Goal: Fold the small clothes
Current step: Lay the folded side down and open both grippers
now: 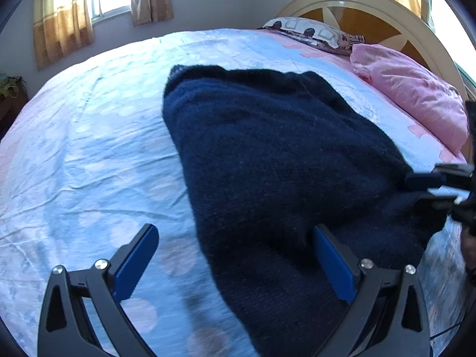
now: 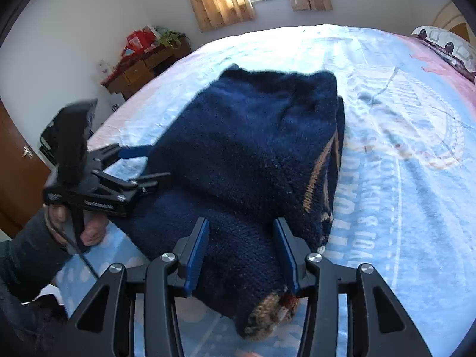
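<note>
A navy knit sweater (image 2: 255, 151) is lying folded in a thick, roughly rectangular bundle on the bed (image 1: 89, 154), near its middle and running lengthwise away from both cameras. The wool is looking coarse and fuzzy, with a tan-and-orange pattern showing along its right edge and at the near corner in the right wrist view. The bedsheet under it is a thin, creased cotton in pale blue and pink with faint round spots and printed lettering. A puffy pink pillow (image 1: 416, 95) and a patterned pillow (image 1: 309, 31) are sitting by the curved cream headboard (image 1: 372, 3); nothing in view is serving as a container.

The left gripper (image 1: 235, 255) is hovering with its blue-padded fingers spread wide — one pad over bare sheet, the other at the sweater's edge, neither pressing on anything. In the right wrist view it is being gripped by a hand (image 2: 74, 223) in a dark sleeve.

The right gripper (image 2: 241, 250) is standing about half open, its pads straddling the sweater's near end — whether they are pinching the wool I cannot tell.
</note>
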`<state>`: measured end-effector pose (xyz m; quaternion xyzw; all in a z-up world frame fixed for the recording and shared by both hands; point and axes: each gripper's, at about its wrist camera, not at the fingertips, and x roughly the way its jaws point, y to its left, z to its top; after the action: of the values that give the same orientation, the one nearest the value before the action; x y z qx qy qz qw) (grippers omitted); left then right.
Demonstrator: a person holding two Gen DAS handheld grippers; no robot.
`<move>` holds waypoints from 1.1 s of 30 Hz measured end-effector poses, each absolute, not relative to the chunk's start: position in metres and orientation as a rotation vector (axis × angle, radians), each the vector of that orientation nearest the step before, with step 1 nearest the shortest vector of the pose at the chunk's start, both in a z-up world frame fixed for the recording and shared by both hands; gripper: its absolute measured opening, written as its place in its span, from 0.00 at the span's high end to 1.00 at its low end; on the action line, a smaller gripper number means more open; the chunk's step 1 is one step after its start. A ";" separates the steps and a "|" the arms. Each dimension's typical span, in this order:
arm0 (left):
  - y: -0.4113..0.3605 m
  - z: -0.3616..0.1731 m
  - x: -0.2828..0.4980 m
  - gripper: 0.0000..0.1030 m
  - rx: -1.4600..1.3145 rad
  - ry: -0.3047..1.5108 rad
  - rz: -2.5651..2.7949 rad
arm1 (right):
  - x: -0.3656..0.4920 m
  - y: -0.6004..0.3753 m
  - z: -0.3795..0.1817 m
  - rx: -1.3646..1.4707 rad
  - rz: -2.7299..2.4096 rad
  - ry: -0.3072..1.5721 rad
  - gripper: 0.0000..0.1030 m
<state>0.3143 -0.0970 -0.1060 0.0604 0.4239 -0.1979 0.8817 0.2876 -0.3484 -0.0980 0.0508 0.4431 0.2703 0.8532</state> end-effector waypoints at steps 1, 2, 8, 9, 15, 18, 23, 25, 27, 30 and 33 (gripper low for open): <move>-0.094 -0.105 0.316 0.00 0.117 0.883 -0.408 | 0.287 -0.351 -0.092 0.111 0.575 0.916 0.55; -0.092 -0.105 0.317 0.00 0.105 0.884 -0.406 | 0.288 -0.354 -0.086 0.118 0.580 0.897 0.52; -0.095 -0.114 0.328 0.00 0.032 0.952 -0.449 | 0.336 -0.389 -0.073 0.288 0.506 0.825 0.25; -0.096 -0.117 0.329 0.00 0.023 0.965 -0.455 | 0.350 -0.394 -0.077 0.322 0.487 0.838 0.25; -0.098 -0.122 0.334 0.00 -0.008 1.001 -0.485 | 0.417 -0.396 -0.113 0.378 0.463 0.933 0.25; -0.098 -0.126 0.338 0.00 -0.049 1.025 -0.509 | 0.435 -0.396 -0.126 0.396 0.462 0.950 0.25; -0.105 -0.126 0.343 0.00 -0.067 1.029 -0.547 | 0.462 -0.398 -0.154 0.508 0.524 1.000 0.25; -0.109 -0.125 0.343 0.08 -0.074 1.027 -0.573 | 0.467 -0.397 -0.156 0.537 0.550 0.999 0.26; -0.112 -0.122 0.341 0.16 -0.084 1.024 -0.587 | 0.473 -0.391 -0.157 0.543 0.571 1.011 0.31; -0.112 -0.118 0.338 0.31 -0.085 1.003 -0.586 | 0.474 -0.383 -0.157 0.532 0.586 1.040 0.47; -0.109 -0.110 0.329 0.51 -0.071 0.962 -0.569 | 0.468 -0.386 -0.154 0.572 0.575 1.024 0.55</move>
<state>0.3286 -0.1092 -0.1098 -0.0339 0.4561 -0.2699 0.8473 0.4677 -0.3860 -0.1539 0.2660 0.4766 0.2674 0.7941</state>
